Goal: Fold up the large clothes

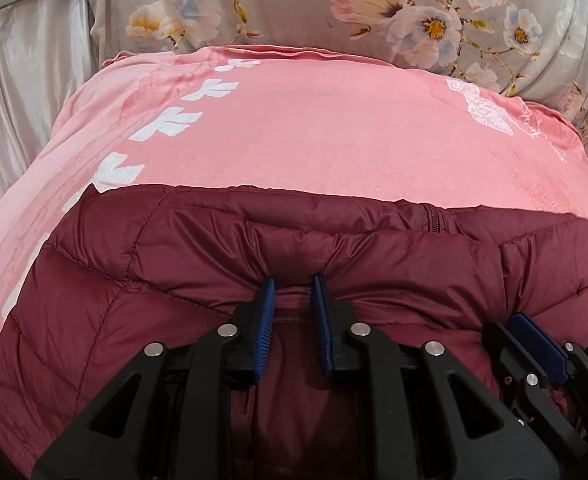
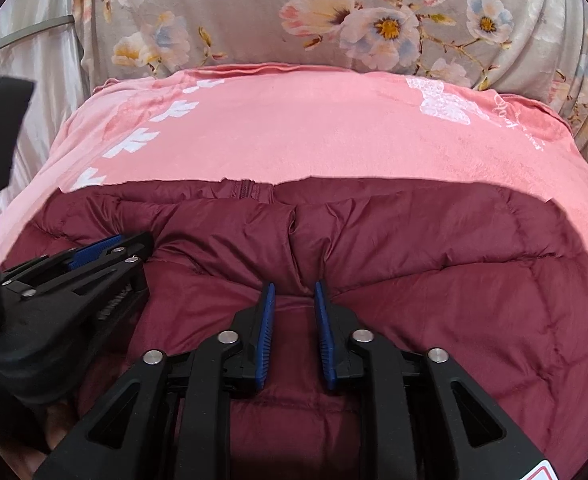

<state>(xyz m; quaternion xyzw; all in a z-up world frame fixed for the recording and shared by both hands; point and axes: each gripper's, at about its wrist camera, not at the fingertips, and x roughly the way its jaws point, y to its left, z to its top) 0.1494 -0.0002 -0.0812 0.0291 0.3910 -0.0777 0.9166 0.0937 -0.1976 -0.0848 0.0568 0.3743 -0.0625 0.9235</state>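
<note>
A pink blanket (image 1: 294,128) with white leaf shapes is covering the bed, and a flowery pillow (image 1: 294,4) is lying behind it. A big dark red puffy jacket (image 1: 133,264) is lying on the near part of the blanket, its zipper (image 1: 430,218) showing at the far edge. The left gripper (image 1: 294,292) is pointing down at a bunched fold of the jacket, with a gap between its blue pads (image 1: 267,312); it is not squeezing the cloth. Just beside it, the right gripper (image 2: 294,292) is doing the same, loose on its own fold.
</note>
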